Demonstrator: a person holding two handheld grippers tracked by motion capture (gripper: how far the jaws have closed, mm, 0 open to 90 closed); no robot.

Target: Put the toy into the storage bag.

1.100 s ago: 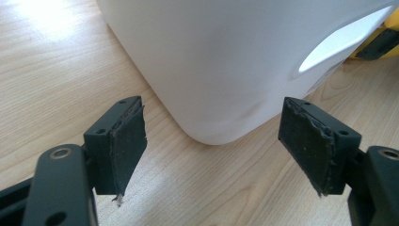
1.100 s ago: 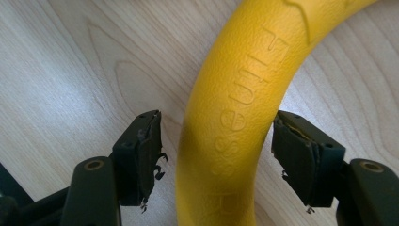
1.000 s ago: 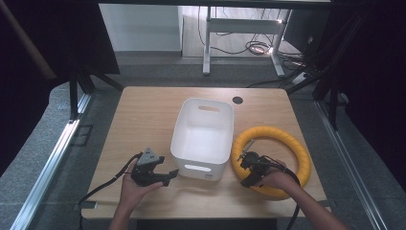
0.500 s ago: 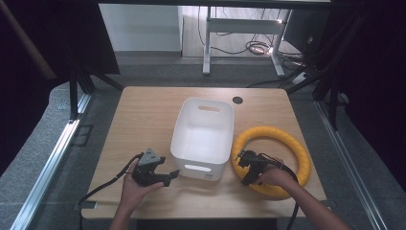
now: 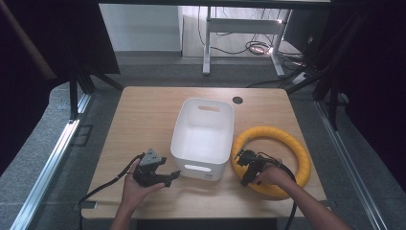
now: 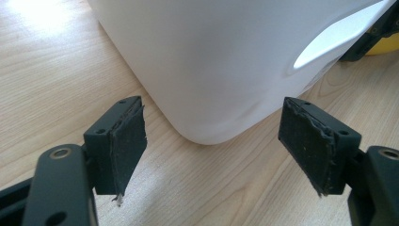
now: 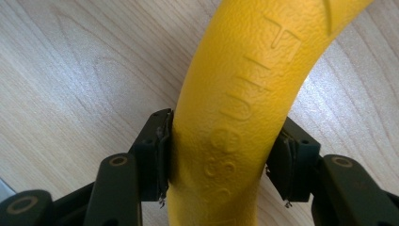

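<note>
We are gripping: our right gripper (image 7: 221,157) has just closed its jaws, pinching the ring (image 5: 297,148) at lower right. Our left gripper (image 6: 214,150) waits spread by the bin (image 5: 203,132). Next, we lift the ring off the bench (image 5: 143,120).

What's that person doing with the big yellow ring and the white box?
A person at a wooden table holds a gripper in each hand. The right gripper has just been closing its jaws and now pinches the near side of the yellow ring, which lies flat beside the white bin. The left gripper waits with open jaws at the bin's near corner, holding nothing. The bin looks empty.
</note>
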